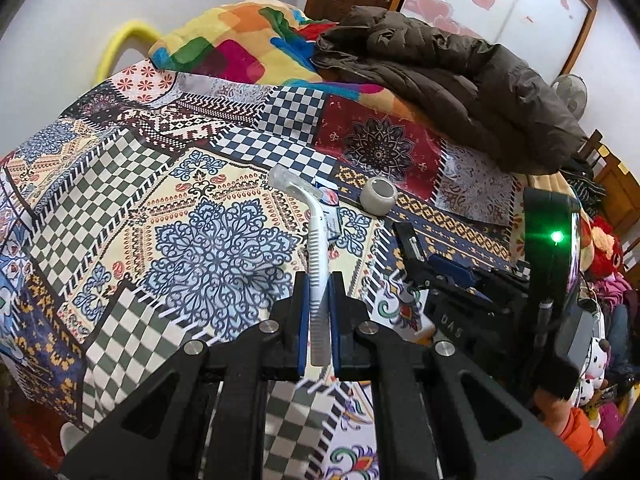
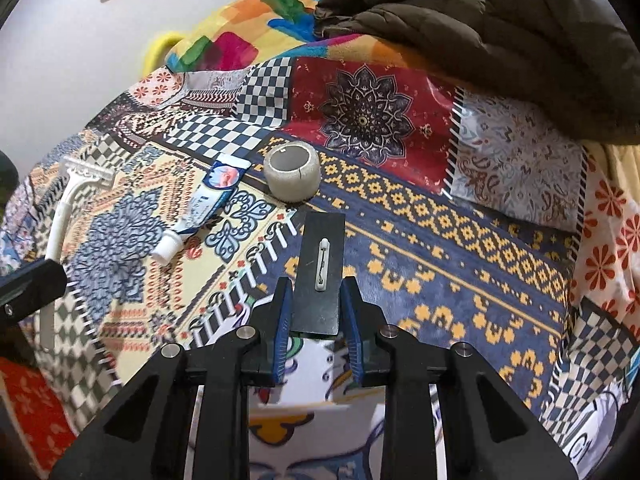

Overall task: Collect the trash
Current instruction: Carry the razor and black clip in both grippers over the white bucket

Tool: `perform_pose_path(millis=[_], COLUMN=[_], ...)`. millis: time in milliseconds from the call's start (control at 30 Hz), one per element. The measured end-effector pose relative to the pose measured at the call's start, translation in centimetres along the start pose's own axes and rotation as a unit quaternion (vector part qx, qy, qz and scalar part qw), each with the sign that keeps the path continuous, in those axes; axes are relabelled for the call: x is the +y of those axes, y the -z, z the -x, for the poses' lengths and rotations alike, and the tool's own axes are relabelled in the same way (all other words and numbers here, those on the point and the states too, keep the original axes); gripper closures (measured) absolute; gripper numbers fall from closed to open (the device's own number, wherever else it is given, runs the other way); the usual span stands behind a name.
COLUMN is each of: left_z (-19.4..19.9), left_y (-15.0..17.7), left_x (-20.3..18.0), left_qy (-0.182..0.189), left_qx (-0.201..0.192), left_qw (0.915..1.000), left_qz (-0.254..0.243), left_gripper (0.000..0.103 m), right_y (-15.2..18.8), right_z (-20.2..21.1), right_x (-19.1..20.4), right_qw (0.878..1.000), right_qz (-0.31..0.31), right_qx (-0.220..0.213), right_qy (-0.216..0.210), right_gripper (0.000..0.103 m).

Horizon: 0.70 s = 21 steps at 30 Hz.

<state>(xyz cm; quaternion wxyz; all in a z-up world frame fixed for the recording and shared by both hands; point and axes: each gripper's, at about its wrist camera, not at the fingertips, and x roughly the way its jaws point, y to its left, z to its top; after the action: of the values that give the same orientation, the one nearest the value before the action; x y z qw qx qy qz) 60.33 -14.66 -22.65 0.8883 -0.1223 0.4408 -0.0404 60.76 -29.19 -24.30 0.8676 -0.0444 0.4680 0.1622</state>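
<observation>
A bed covered with a patchwork sheet [image 1: 208, 184] of checks, flowers and medallions is seen from 2 cameras, each looking forward along a black gripper with blue pads.

In the left wrist view, the left gripper [image 1: 319, 280] is seen pressed together on the handle of a white disposable razor [image 1: 316, 248]. The razor is held above the sheet, its handle running away from the camera and its clear-capped head at the far end, tilted to the left. Beyond the razor, a toothpaste tube [image 1: 330, 210] is partly hidden behind the handle, and a roll of clear tape [image 1: 378, 195] is seen lying on the sheet just to the right of the tube. The other gripper, with a green light on its body, is visible on the right of this view.

In the right wrist view, the right gripper [image 2: 314, 300] is seen pinching a flat black badge [image 2: 320, 272] by its long edges; a white pin clasp is fixed along its upper face. The badge is held above the sheet, pointing toward the tape roll [image 2: 292, 170], which stands just beyond its far end. The toothpaste tube [image 2: 204, 208] lies to the left of the roll, cap toward the camera. The razor [image 2: 66, 204] is seen at the far left.

A brown padded coat [image 1: 460, 80] and a bright multicoloured blanket [image 1: 232, 40] are piled at the far side of the bed.
</observation>
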Motion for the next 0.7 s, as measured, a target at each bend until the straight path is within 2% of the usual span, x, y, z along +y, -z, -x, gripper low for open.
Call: perform_pose_path(millis=[133, 333, 700], left_z=[2.0, 6.3, 18.2], left_y=[0.3, 0.8, 2.0], left_x=[-0.2, -0.5, -0.5], left_qy=[0.003, 0.000, -0.016], left_qx=[0.002, -0.005, -0.063], left_qw=[1.0000, 1.0000, 0.9978], left_qz=[-0.003, -0.008, -0.012], left_gripper=[0.095, 0.095, 0.095], right_y=[0.1, 0.2, 0.9], right_z=[2.6, 9.0, 21.6], right_x=[0.2, 1.6, 7.2], right_qw=[1.000, 0.999, 0.991], right_qz=[-0.004, 0.014, 0.040], right_qx=[-0.006, -0.042, -0.123], right_qy=[-0.004, 0.000, -0.020], right_gripper=[0.080, 0.080, 0.080])
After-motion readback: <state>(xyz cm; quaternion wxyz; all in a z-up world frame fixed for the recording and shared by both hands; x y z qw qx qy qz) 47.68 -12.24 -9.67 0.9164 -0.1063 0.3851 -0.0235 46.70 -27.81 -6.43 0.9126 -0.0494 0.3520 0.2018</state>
